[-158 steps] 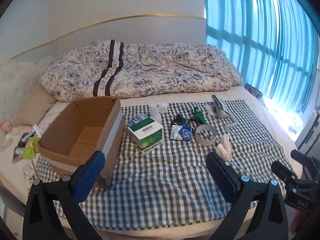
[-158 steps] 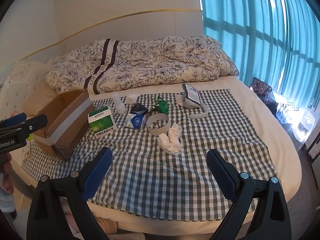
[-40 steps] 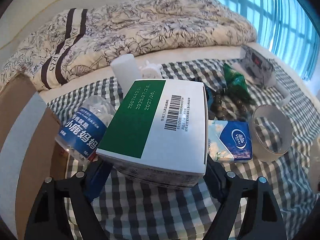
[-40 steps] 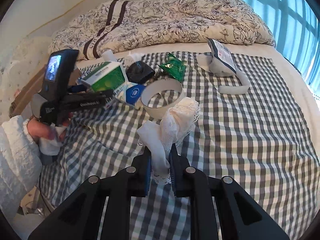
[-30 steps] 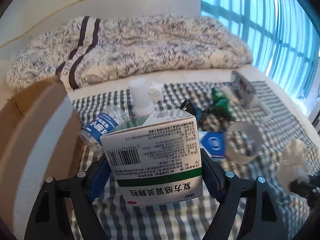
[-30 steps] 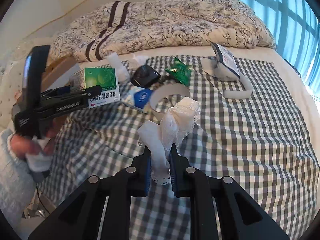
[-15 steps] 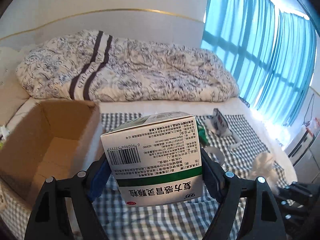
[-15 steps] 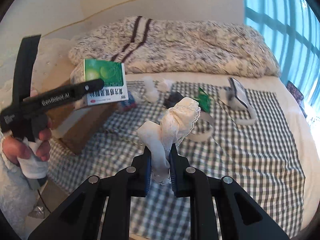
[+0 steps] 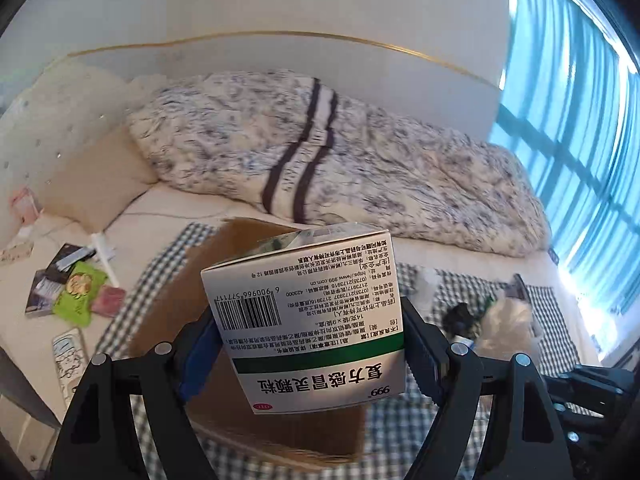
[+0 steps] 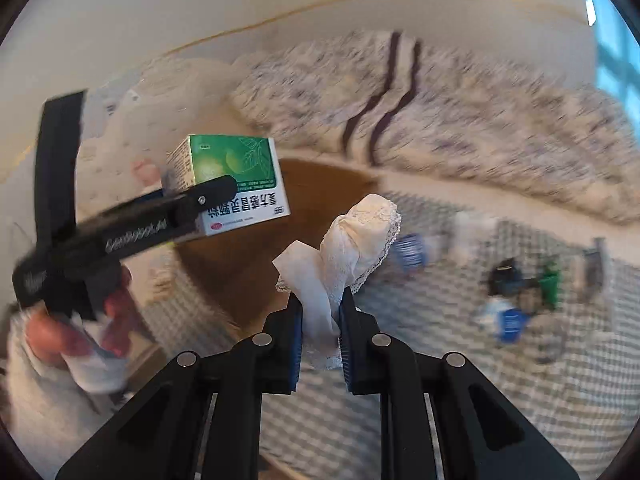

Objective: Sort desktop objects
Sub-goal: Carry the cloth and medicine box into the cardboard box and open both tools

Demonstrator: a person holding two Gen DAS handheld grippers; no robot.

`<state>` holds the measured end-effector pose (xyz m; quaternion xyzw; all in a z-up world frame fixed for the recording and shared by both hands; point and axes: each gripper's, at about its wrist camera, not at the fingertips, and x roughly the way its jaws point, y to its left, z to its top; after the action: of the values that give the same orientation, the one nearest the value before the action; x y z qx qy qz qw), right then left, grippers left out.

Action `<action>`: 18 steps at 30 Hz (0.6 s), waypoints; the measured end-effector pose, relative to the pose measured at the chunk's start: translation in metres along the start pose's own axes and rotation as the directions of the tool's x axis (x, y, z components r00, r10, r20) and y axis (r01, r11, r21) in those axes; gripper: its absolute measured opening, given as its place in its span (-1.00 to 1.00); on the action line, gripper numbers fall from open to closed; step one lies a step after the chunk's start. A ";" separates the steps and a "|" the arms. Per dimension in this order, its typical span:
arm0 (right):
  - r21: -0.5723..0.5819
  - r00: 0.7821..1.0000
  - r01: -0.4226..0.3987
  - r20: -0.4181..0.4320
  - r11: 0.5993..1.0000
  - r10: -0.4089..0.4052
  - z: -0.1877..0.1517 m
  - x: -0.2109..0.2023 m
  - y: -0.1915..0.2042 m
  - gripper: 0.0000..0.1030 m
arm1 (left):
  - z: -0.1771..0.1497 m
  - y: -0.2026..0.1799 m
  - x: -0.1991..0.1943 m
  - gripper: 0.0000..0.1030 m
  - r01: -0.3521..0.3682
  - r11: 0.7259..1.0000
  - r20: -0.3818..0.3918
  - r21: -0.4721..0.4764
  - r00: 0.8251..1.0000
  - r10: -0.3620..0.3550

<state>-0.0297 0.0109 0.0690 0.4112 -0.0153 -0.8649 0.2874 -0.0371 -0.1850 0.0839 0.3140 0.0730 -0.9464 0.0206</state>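
The left gripper (image 9: 310,354) is clamping the green-and-white medicine box (image 9: 308,320), holding it above the open cardboard box (image 9: 248,400). On the right, the right gripper (image 10: 320,344) is pinching the white lace cloth (image 10: 352,240) tight, up off the checkered blanket (image 10: 460,380).

Bed (image 9: 168,204): cream sheet, with a floral duvet (image 9: 360,168) bunched along the far side and a beige pillow (image 9: 92,184) at the head end. Checked cloth (image 9: 472,284) spread over the near part, bearing an open cardboard box (image 9: 224,264) and a blurred cluster of small items (image 10: 516,292), among them black, green and blue pieces. Bare sheet left of the cloth: a green packet (image 9: 78,294), a dark booklet (image 9: 44,292), a pink item (image 9: 108,300) and a remote (image 9: 70,356).
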 end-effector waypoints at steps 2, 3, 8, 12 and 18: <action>-0.018 0.999 -0.027 -0.030 0.999 0.026 0.008 0.024 0.015 -0.69 | -0.002 0.023 0.003 0.61 -0.005 1.000 -0.001 -0.020 1.000 0.005; -0.031 0.999 -0.030 -0.040 0.999 0.028 0.011 0.035 0.024 -0.69 | -0.003 0.030 0.005 0.61 -0.006 1.000 -0.010 -0.023 1.000 0.006; -0.087 0.998 -0.020 -0.059 0.996 0.015 0.018 0.078 0.050 -0.69 | -0.017 0.061 0.021 0.61 0.001 1.000 -0.012 -0.022 1.000 -0.001; -0.072 0.997 -0.025 -0.070 0.997 0.020 0.020 0.102 0.054 -0.51 | -0.022 0.072 0.034 0.64 0.031 0.999 -0.016 -0.012 0.999 -0.031; -0.051 0.998 0.061 -0.003 0.997 -0.061 0.013 0.114 0.054 0.78 | -0.025 0.080 0.038 1.00 0.054 0.999 0.010 0.009 0.998 -0.054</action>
<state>-0.0699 -0.0945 0.0121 0.4060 0.0199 -0.8725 0.2712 -0.0456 -0.2598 0.0316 0.3072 0.0773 -0.9485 -0.0059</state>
